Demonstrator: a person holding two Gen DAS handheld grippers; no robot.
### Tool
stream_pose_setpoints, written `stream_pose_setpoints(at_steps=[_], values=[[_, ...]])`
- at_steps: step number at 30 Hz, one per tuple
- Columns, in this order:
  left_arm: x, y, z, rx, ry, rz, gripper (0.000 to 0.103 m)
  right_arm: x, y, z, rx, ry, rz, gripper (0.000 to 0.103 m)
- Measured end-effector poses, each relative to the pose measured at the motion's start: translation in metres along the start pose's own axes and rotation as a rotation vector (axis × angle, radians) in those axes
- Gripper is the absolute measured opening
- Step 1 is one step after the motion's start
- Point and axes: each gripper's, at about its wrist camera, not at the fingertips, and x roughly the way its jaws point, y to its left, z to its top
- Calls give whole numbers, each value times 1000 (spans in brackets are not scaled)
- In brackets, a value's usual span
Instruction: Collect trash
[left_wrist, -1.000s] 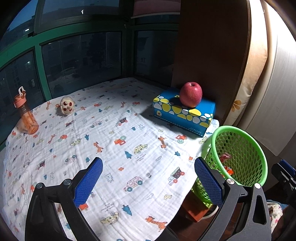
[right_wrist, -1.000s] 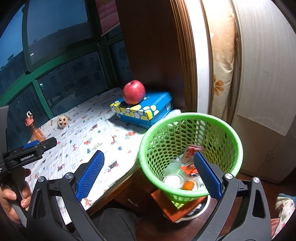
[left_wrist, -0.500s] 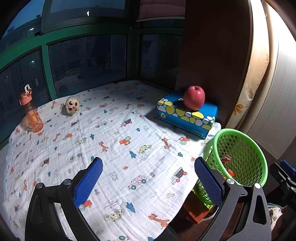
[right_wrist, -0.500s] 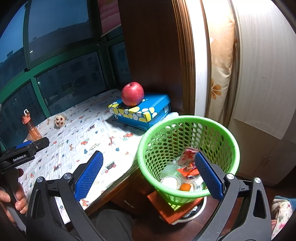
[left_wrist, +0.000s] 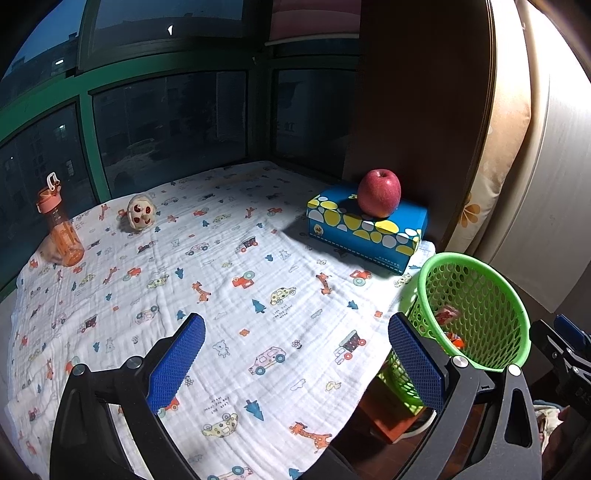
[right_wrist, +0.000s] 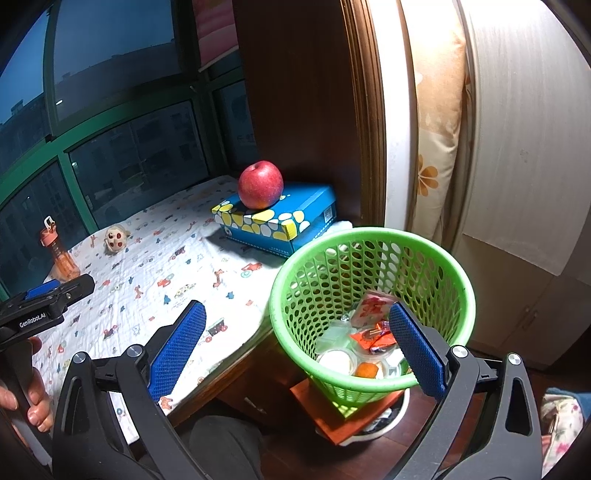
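Note:
A green mesh basket (right_wrist: 436, 258) stands beside the table's right edge on a red stool; it also shows in the left wrist view (left_wrist: 506, 295). Inside lie several pieces of trash (right_wrist: 369, 339): wrappers, small cups, an orange bit. My left gripper (left_wrist: 295, 358) is open and empty above the patterned tablecloth (left_wrist: 221, 288). My right gripper (right_wrist: 297, 345) is open and empty, held just above and in front of the basket's near rim.
A red apple (left_wrist: 379, 192) sits on a blue tissue box (left_wrist: 365, 230) at the table's back right. An orange bottle (left_wrist: 61, 229) and a small round toy (left_wrist: 139, 216) stand at the back left. Windows lie behind, a wardrobe (right_wrist: 524, 147) to the right.
Both grippers have pulled back and risen a little, so the table and basket look farther away. Both stay open and empty.

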Motion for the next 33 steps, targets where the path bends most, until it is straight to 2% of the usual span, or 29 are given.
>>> stream_pose_setpoints(at_steps=[33], values=[[2,-13,-9,32,21,-22,96,1,-3,-4,18,8,-10,98]])
